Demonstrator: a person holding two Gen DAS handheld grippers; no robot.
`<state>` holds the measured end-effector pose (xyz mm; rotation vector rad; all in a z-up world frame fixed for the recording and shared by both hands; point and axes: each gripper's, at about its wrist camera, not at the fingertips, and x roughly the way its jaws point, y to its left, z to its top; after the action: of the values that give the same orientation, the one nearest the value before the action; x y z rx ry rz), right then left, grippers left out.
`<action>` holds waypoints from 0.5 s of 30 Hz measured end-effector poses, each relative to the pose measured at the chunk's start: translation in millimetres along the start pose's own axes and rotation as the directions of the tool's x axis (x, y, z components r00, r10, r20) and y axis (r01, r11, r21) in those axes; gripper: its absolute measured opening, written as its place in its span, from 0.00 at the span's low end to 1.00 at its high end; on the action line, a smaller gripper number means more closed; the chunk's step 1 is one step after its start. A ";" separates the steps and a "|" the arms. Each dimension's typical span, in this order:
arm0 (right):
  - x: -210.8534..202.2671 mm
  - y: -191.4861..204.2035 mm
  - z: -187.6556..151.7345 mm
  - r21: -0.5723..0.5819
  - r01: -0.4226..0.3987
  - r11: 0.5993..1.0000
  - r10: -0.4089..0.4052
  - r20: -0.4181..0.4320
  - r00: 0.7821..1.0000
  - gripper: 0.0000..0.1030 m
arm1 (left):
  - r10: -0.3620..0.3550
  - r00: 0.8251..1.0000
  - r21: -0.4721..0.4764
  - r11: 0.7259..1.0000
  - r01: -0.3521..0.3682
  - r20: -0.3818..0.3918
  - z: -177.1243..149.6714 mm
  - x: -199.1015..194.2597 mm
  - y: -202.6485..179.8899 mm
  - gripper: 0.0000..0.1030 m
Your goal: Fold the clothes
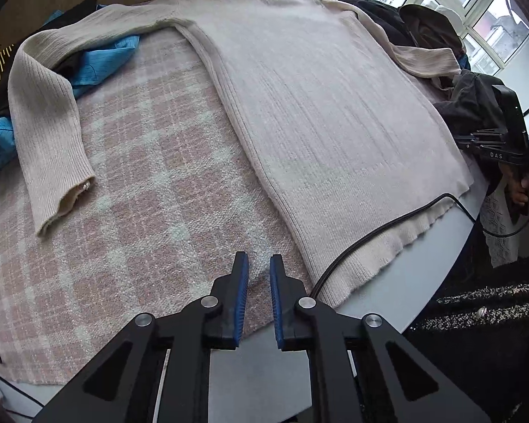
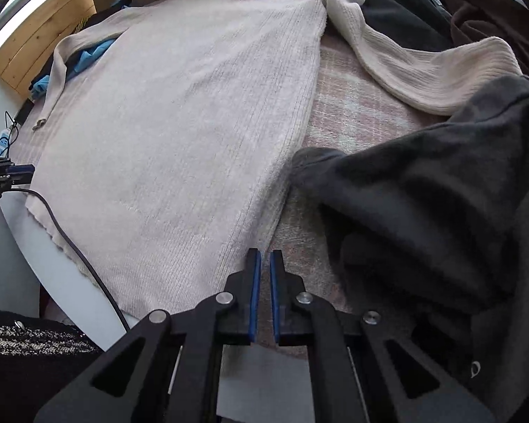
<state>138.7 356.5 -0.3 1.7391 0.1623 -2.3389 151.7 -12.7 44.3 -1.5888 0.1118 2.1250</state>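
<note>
A cream ribbed sweater lies flat, front down, on a pink plaid blanket, hem toward me. Its left sleeve bends down over the blanket. The right sleeve lies across dark clothes. My left gripper hovers over the blanket just left of the sweater's side edge, jaws almost together with nothing between them. My right gripper is shut, its tips at the sweater's right side edge near the hem. I cannot tell whether any knit is pinched. Each gripper also shows in the other view: right gripper, left gripper.
A black cable crosses the hem and runs off the grey table edge. Dark garments are piled at the right, beside the right gripper. Blue cloth and black clothing lie at the far left. Windows are behind.
</note>
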 end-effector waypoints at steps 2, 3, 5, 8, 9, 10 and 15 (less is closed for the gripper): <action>3.8 1.2 -2.8 -0.049 0.026 0.998 -0.028 -0.032 0.999 0.06 | -0.006 1.000 -0.010 1.000 0.006 -0.004 -7.3 -4.1 1.6 0.10; 5.5 1.3 -3.3 -0.071 0.035 0.997 -0.039 -0.055 0.998 0.06 | -0.010 1.000 -0.018 1.000 0.010 -0.005 -10.7 -6.1 2.9 0.10; 5.8 -2.3 -0.8 -0.085 0.030 0.996 -0.040 -0.107 0.994 0.06 | -0.009 1.000 -0.073 0.997 0.009 0.002 -10.8 -18.3 14.8 0.10; -30.1 -20.9 17.0 0.011 -0.084 0.996 0.085 -0.021 0.996 0.06 | 0.011 0.999 -0.178 0.984 -0.003 0.042 -6.5 -44.3 39.1 0.10; -46.5 -27.6 26.6 0.036 -0.127 0.991 0.126 0.023 0.992 0.07 | 0.039 0.995 -0.222 0.975 -0.018 0.091 -2.8 -59.3 51.3 0.11; -62.9 -34.4 36.3 0.058 -0.170 0.984 0.166 0.067 0.984 0.07 | 0.065 0.989 -0.271 0.962 -0.027 0.133 1.1 -72.1 64.6 0.20; -150.0 -26.1 103.2 0.071 -0.304 0.950 0.277 0.259 0.925 0.19 | 0.205 0.964 -0.283 0.947 -0.151 0.169 28.2 -77.9 99.5 0.33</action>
<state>77.5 375.9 172.0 1.3849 -0.2542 -2.3464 101.2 -116.1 103.7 -1.5517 -0.1069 2.5168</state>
